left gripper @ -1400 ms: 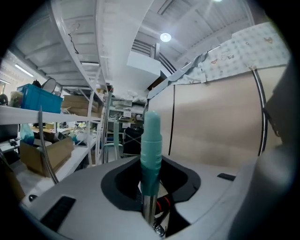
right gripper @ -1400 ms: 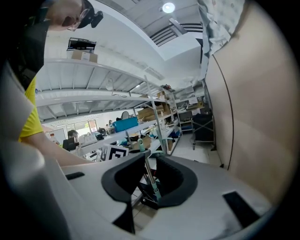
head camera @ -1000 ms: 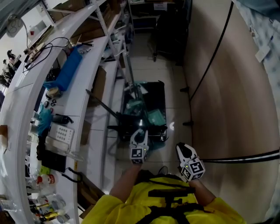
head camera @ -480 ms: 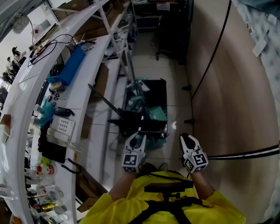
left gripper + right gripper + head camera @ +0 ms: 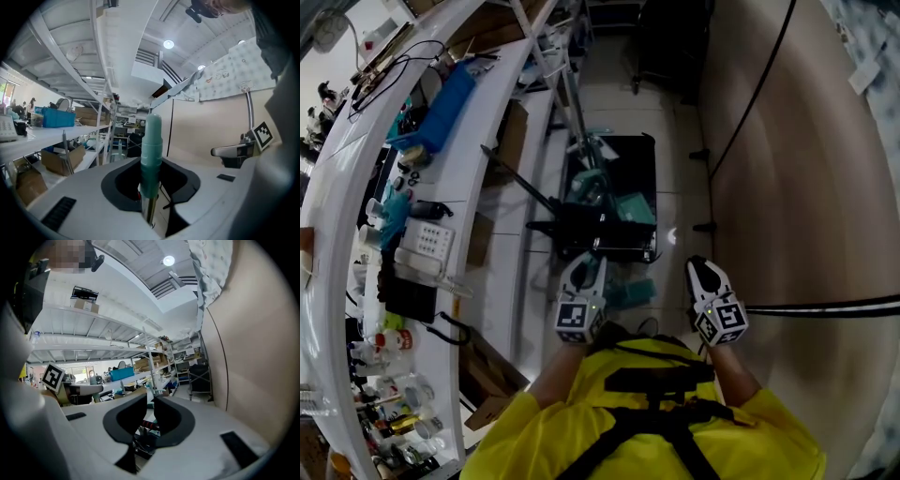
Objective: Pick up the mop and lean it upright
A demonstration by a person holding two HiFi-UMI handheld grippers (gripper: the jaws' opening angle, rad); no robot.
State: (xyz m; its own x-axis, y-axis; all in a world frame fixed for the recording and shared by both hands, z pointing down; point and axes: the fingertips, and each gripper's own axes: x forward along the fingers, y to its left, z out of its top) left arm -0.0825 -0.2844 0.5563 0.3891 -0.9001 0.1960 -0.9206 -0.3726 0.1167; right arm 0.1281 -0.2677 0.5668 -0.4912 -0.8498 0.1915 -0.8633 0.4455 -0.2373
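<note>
The mop's handle [image 5: 151,154] has a teal grip on top of a metal shaft and stands upright between the jaws of my left gripper [image 5: 151,187], which is shut on it. In the head view the left gripper [image 5: 584,272] sits low and centre, just ahead of my body, pointing away over the floor. My right gripper [image 5: 705,274] is level with it, to the right and near the beige wall [image 5: 787,187]. Its jaws [image 5: 149,420] are almost together, leaving a thin slit with nothing in it. The mop's head is not clear in any view.
A long white workbench [image 5: 478,122] with shelves, a blue case, cables and bottles runs along the left. A black cart [image 5: 609,202] with teal items and a dark tripod stands ahead on the tiled floor. A black cable [image 5: 750,103] runs down the wall.
The left gripper has shifted a little to the left and both grippers sit slightly closer to my body. The left grip on the handle looks the same.
</note>
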